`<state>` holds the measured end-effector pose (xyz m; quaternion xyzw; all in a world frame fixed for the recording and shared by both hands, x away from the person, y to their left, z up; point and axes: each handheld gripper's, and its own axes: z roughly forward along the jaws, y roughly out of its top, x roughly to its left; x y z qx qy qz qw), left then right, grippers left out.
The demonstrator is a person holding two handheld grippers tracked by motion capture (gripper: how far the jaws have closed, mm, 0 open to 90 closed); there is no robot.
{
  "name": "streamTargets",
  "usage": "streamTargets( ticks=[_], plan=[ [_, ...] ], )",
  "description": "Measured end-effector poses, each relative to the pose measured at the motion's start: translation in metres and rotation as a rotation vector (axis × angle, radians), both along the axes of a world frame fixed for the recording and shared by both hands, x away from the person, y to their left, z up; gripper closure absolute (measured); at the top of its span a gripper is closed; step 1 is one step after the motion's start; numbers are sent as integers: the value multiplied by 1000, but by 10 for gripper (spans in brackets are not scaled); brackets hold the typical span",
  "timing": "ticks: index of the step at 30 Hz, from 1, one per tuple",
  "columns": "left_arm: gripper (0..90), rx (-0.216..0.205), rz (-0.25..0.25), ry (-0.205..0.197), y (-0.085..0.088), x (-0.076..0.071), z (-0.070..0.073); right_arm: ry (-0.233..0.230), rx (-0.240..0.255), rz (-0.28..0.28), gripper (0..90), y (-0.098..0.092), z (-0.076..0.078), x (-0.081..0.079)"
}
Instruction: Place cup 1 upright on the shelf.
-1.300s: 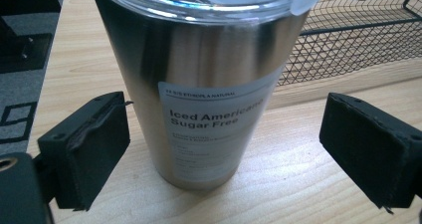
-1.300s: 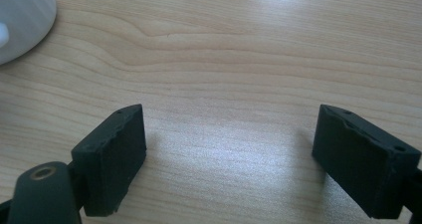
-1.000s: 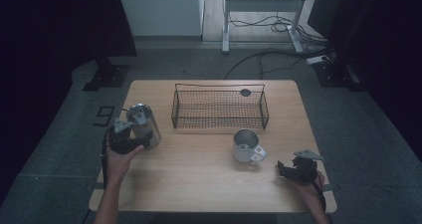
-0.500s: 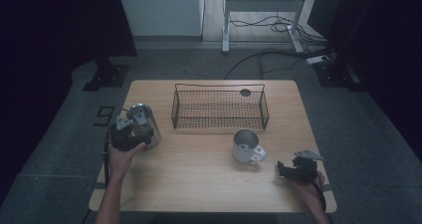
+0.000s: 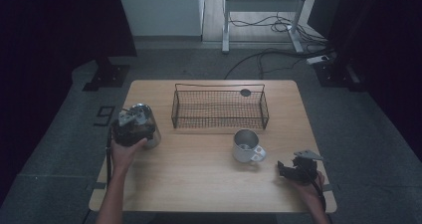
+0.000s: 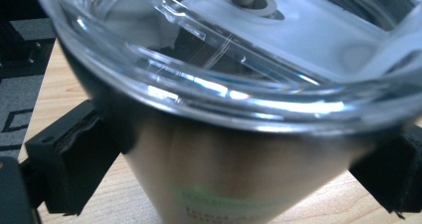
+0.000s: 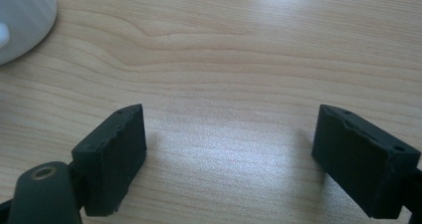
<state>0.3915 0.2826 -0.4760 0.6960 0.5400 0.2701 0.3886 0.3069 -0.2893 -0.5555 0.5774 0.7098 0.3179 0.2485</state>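
A steel tumbler [image 5: 152,133] with a clear lid stands near the table's left edge. My left gripper [image 5: 132,129] reaches around it from the near side. In the left gripper view the tumbler [image 6: 239,159] sits between the two black pads [image 6: 74,164]. The jaws have just been opening and stand close beside its wall without a clear press. A white mug [image 5: 245,145] stands right of centre, its handle toward the near right. At the near right, my right gripper [image 5: 284,169] rests low over the wood. It is open with bare table between its jaws [image 7: 229,154], and the mug [image 7: 20,20] is off to its left.
A black wire basket [image 5: 219,110] stands at the back middle of the wooden table [image 5: 199,184]. A small dark disc [image 5: 245,92] lies behind it. Cables and a stand's legs lie on the floor beyond the table.
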Motion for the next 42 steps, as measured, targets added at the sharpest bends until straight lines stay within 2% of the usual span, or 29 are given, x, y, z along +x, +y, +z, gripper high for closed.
streamTargets(
  ticks=[15,24,42],
  plan=[
    [18,-23,3,-9,0,6,-5,0,0,0,134,0,0,0],
    [17,18,34,-19,-8,12,-13,0,0,0,134,0,0,0],
    [40,38,24,-34,-10,11,-13,0,1,0,134,0,0,0]
  ],
)
